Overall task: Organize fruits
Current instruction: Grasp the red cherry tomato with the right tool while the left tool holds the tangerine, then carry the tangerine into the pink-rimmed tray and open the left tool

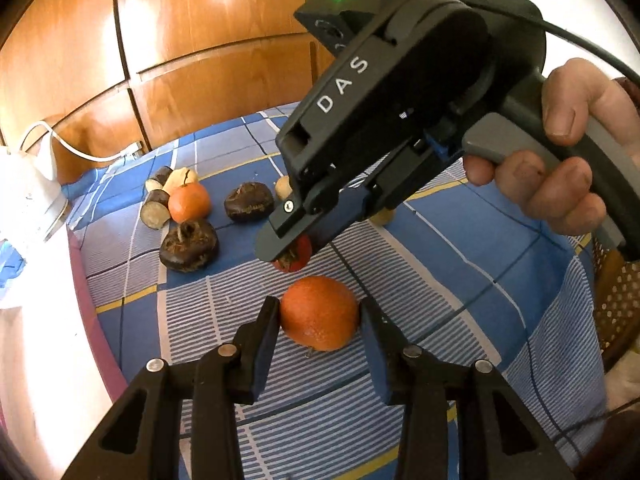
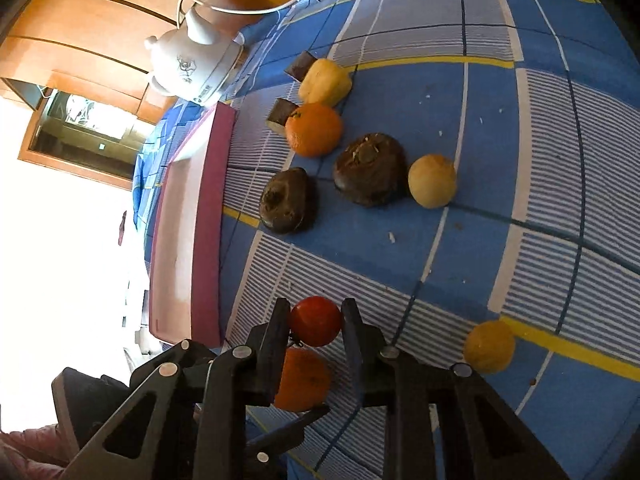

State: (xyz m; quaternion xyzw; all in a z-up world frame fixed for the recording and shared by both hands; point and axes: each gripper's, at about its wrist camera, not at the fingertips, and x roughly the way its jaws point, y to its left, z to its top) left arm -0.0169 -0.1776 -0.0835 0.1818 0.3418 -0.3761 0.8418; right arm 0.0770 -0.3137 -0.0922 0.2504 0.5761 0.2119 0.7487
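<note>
Right gripper point(image 2: 316, 322) pinches the red fruit point(image 2: 315, 321) just above the tabletop point(image 2: 520, 160); left gripper point(image 1: 320, 312) jaws sit spread around the orange point(image 1: 319, 312) – both fruits lie close, so collision or roll-off is likely

My right gripper point(image 1: 294, 250) hung just beyond the orange point(image 1: 320, 312) my left gripper point(image 1: 320, 320) straddled, blocking the way forward. Two dark brown fruits point(image 2: 332, 188) crowded the left; bare checked cloth point(image 2: 540, 180) lay free rightward.
</note>
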